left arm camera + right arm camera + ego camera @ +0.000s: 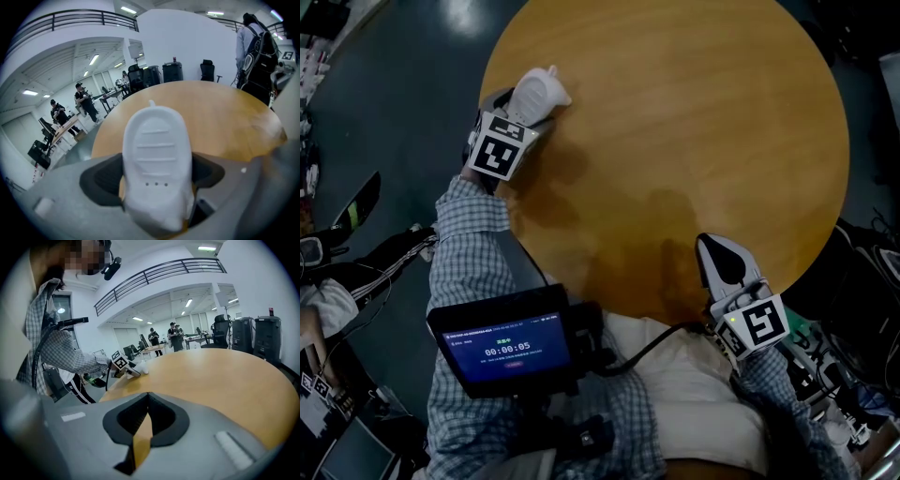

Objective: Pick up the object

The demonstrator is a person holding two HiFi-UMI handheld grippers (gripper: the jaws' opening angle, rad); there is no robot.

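Observation:
A white shoe-shaped object (pixel 157 161) with a ribbed sole fills the left gripper view. My left gripper (pixel 525 111) is shut on it, a dark pad pressing each side. In the head view the white object (pixel 536 93) sits at the left edge of the round wooden table (pixel 694 122). My right gripper (pixel 722 262) rests at the table's near edge, jaws shut with their tips touching and nothing between them. The right gripper view shows the left gripper (pixel 123 366) and the white object (pixel 140 366) far across the tabletop (pixel 220 376).
A dark screen showing a timer (pixel 513 347) hangs at my chest. Bags and cables (pixel 853 281) lie on the floor right of the table. People (pixel 84 101) stand at desks in the background, and one with a backpack (pixel 255 51) is beyond the table.

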